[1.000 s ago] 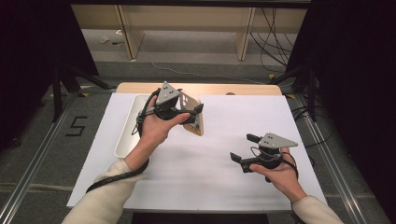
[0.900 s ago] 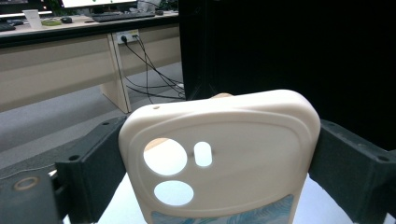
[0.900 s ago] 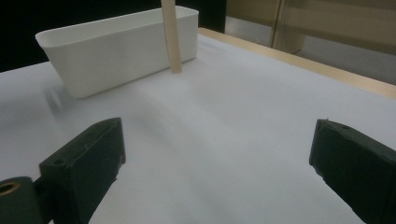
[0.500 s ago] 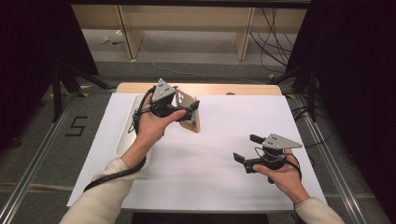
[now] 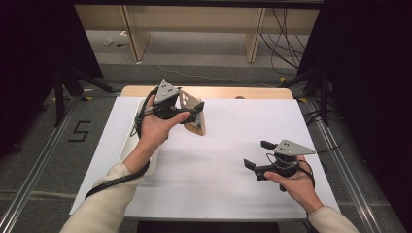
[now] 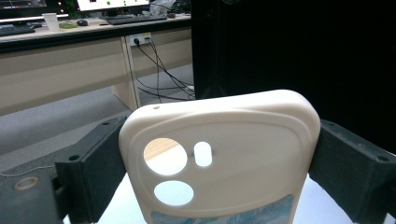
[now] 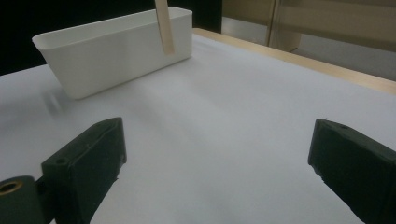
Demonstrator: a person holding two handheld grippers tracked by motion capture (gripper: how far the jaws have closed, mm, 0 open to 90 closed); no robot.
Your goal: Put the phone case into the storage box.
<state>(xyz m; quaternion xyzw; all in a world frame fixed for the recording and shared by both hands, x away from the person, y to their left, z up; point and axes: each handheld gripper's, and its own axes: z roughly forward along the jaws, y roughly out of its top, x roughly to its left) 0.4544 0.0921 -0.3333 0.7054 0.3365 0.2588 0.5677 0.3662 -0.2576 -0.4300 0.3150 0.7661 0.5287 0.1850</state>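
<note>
Left tongs (image 6: 219, 186) clamped a cream phone case (image 6: 219, 154), its lower end cut off in our left gripper view. Right tongs (image 5: 257, 156) stood apart, empty, above the desk (image 5: 228, 160).

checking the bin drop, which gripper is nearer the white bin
Left. The left gripper holds the phone case right beside the bin; the right gripper sits open, well across the table.

Your left gripper (image 5: 197, 110) has carried the cream phone case (image 5: 194, 115) toward twelve o'clock on the table, up and a little left, and the case now hangs more upright beside the white bin (image 5: 127, 145). Your right gripper (image 5: 257, 154) has drifted slightly toward three o'clock.
</note>
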